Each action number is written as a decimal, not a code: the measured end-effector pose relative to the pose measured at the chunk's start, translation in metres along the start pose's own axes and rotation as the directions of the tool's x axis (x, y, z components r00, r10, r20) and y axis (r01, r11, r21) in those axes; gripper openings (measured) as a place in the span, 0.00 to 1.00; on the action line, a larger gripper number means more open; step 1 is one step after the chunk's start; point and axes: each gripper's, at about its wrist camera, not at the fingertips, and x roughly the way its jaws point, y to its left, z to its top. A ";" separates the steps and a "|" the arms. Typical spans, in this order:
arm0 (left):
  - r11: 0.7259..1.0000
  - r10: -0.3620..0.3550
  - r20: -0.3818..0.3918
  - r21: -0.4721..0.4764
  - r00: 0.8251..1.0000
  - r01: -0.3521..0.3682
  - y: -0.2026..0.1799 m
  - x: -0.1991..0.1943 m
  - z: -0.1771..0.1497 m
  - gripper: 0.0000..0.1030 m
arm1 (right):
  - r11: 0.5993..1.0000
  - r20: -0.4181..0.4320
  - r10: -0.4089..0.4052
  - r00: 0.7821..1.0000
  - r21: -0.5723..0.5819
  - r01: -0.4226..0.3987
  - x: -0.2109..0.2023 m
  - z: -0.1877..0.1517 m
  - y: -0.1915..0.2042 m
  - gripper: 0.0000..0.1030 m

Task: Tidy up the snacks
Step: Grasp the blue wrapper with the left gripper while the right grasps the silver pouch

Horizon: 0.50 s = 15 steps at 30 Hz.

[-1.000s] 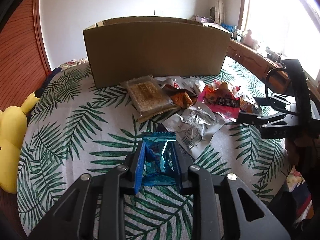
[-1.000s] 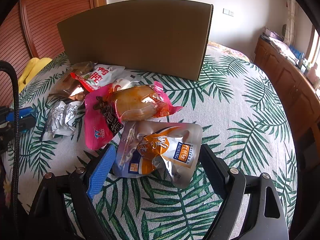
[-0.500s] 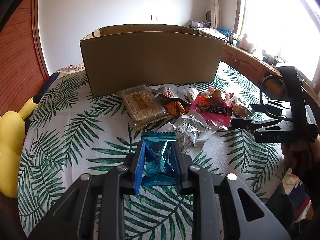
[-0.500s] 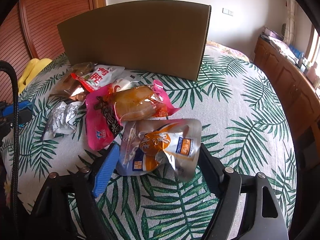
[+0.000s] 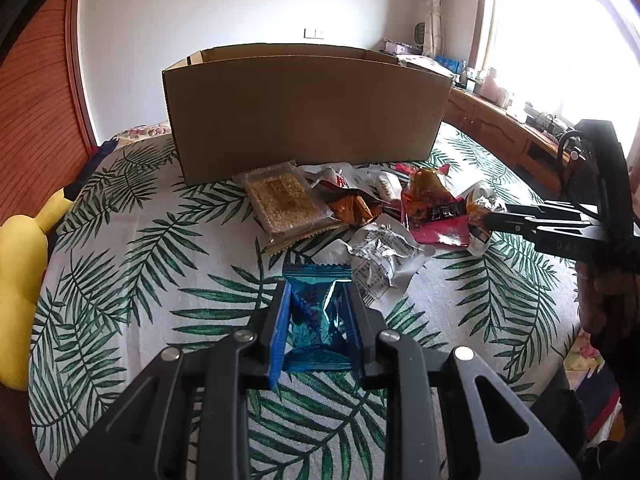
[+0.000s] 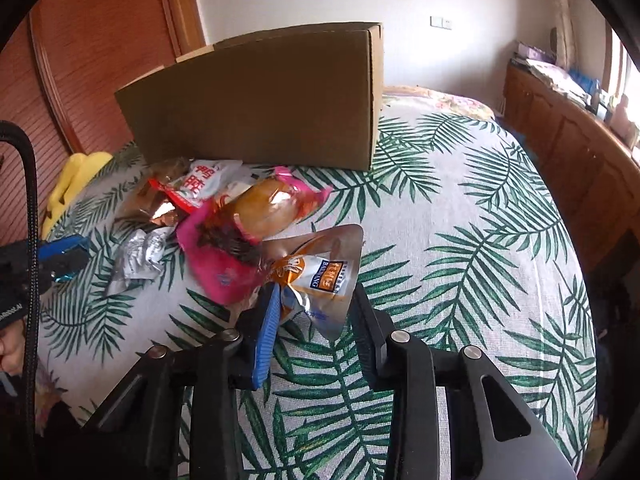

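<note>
Already gripped, both packets face the box at twelve o'clock

Already two snacks are held. The crinkled blue foil packet is clamped between the jaws of the left gripper, which are drawn tight on it above the palm-leaf bedspread. The right gripper has just been closing its jaws, and the silver pouch with the orange label is seen pinched and buckled between them, its wide end fanning out toward twelve o'clock.

From either wrist view the open brown cardboard box stands at twelve o'clock, beyond the loose pile of wrappers, its long axis running from nine to three o'clock. The blue packet appears to have the clearer path, the pile lying at about one o'clock from it. A lift over the near wall is judged to be what the coming move requires.
</note>
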 end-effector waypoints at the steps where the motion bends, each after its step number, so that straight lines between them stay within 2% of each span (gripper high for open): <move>1: 1.000 0.000 0.001 -0.001 1.000 0.000 0.000 0.000 0.000 0.24 | 1.000 0.006 -0.003 1.000 -0.003 0.003 -0.001 0.000 0.001 0.32; 15: 1.000 -0.013 0.026 0.007 1.000 0.012 -0.007 -0.007 0.008 0.24 | 0.999 0.056 -0.049 0.997 -0.017 0.050 -0.034 -0.004 -0.005 0.31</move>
